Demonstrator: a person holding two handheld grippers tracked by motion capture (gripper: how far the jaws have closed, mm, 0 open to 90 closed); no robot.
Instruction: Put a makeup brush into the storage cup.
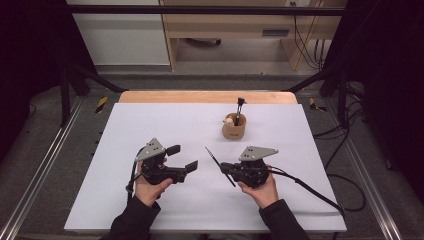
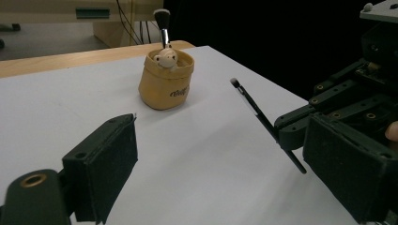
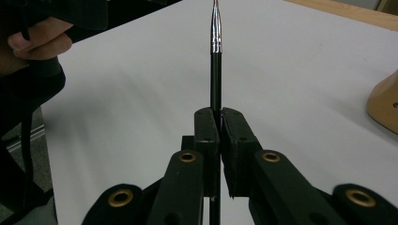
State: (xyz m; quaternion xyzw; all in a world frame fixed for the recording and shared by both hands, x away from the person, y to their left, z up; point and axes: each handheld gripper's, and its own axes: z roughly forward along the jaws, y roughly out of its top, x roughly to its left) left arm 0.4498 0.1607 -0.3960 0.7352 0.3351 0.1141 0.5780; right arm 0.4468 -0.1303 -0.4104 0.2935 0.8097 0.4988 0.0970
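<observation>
A thin black brush is clamped in my right gripper, which is shut on its handle and holds it slanted above the white sheet. In the right gripper view both jaws press on the brush, whose metal ferrule points away from the right gripper. My left gripper is open to the left of it, with nothing between its pads. From the left gripper, the brush and the right gripper appear on the right. A tan cup holds a makeup brush and a small pale figure.
The white sheet covers a wooden table. The tan cup stands toward the far side, right of centre; its edge is at the right of the right gripper view. Black frame rails and cables run along both sides.
</observation>
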